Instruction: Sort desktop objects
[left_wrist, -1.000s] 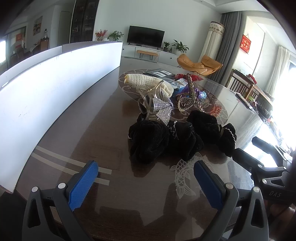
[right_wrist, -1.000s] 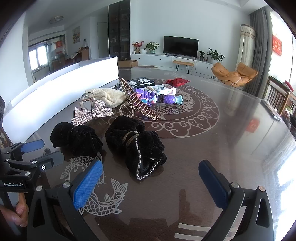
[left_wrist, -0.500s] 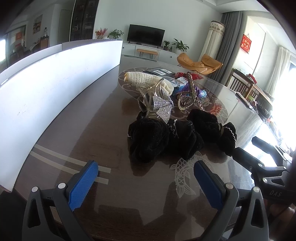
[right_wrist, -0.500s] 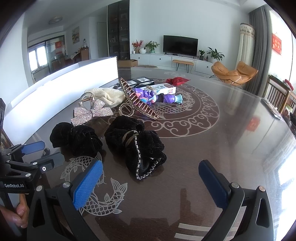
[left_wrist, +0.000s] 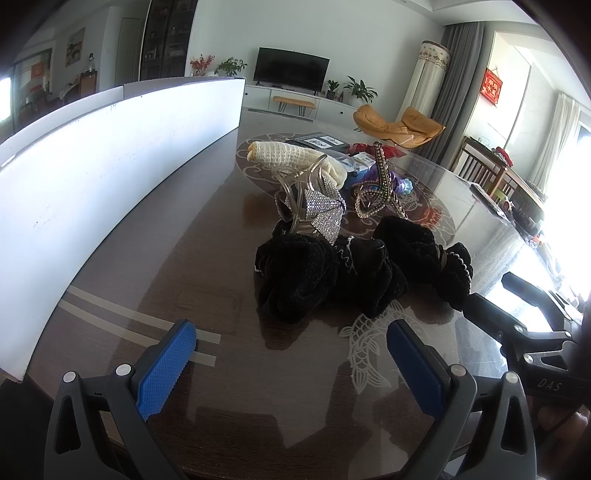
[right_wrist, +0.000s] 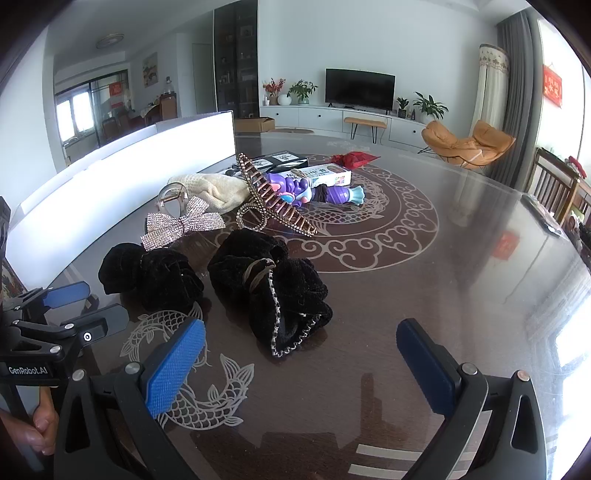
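Right wrist view shows the trimmed scrunchie (right_wrist: 273, 295) lying dead ahead of the right gripper (right_wrist: 299, 365), long axis probably running away and leftward, the plain scrunchie (right_wrist: 151, 273) just left of it nearer the left gripper (left_wrist: 291, 358), both jaws spread, empty.

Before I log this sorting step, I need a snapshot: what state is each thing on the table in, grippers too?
Left gripper: open, empty, above the table.
Right gripper: open, empty.
Trimmed scrunchie: lying loose, ungripped.
Plain scrunchie: lying beside it, ungripped.
Bow clip: lying flat.
Claw clip: propped on the toy.
Purple toy: on its side.
Knit pouch: lying flat.
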